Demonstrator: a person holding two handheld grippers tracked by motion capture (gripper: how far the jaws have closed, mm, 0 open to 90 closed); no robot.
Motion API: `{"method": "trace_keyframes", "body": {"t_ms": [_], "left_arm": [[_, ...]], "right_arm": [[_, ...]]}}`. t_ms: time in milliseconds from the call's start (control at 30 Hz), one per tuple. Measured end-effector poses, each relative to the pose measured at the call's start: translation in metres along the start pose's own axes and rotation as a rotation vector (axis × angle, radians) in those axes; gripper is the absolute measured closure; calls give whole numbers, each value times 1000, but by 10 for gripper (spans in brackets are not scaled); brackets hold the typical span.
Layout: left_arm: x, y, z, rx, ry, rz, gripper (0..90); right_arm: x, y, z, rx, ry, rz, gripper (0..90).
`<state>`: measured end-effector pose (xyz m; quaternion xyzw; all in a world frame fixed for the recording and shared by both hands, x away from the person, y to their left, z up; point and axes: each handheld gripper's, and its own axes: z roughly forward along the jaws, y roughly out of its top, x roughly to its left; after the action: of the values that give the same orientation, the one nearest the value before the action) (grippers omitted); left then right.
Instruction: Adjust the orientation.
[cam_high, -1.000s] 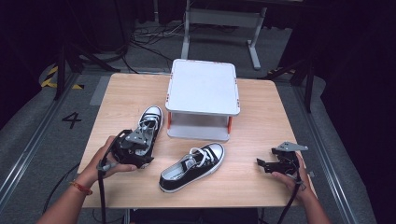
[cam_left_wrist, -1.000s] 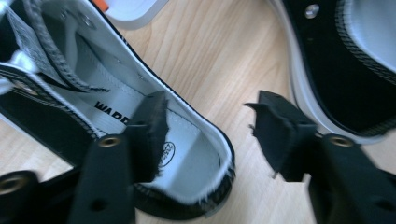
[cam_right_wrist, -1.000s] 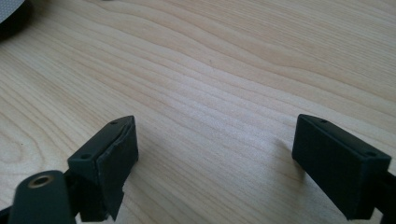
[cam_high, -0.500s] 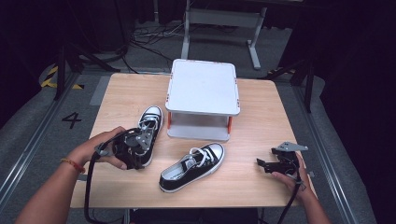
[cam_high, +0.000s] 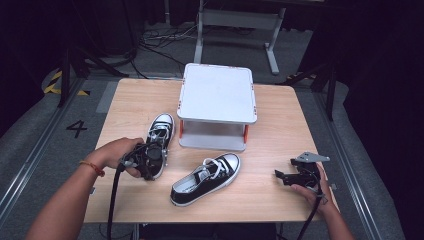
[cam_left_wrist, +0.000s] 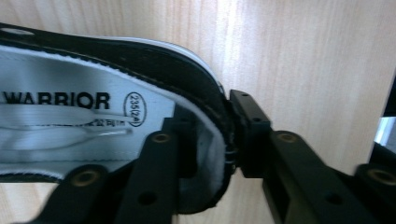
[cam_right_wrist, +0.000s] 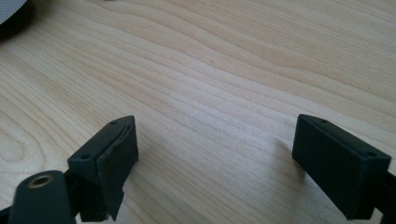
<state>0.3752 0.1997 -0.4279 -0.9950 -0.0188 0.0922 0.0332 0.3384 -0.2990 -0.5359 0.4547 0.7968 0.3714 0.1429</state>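
Wooden table (cam_high: 280, 115) in a dark room, cables on the floor beyond. Left shoe (cam_high: 161, 137) lying toe-far near the table's left side, just left of the white two-tier stand (cam_high: 216, 92); heel collar now pinched by the left gripper (cam_high: 150, 161), one jaw inside the shoe against the white lining, the other outside on the black heel wall, seen close in the left gripper view at the shoe (cam_left_wrist: 140, 93) with its printed insole. Jaws just closed onto that heel: a second ago spread wider and set a little farther left of the shoe, since then slid inward along the table and clamped. Second shoe (cam_high: 206, 178) lying unmoved at near centre, toe pointing far-right, well apart from both grippers. Right gripper (cam_high: 287, 176) resting at the near right edge in the right hand (cam_high: 312, 187), same spot as before, jaws spread wide over bare wood with nothing between them (cam_right_wrist: 215, 154).
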Motion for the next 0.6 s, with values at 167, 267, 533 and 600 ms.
{"method": "trace_keyframes", "body": {"t_ms": [167, 267, 533, 600], "left_arm": [[-4, -1, -1, -7, 14, 35, 790], [-7, -1, 0, -9, 31, 46, 789], [-6, -1, 0, -14, 24, 37, 789], [-6, -1, 0, -9, 22, 47, 790]], "right_arm": [[0, 0, 0, 0, 1, -1, 146], [0, 0, 0, 0, 2, -2, 146], [0, 0, 0, 0, 5, -3, 146], [0, 0, 0, 0, 4, -3, 146]]}}
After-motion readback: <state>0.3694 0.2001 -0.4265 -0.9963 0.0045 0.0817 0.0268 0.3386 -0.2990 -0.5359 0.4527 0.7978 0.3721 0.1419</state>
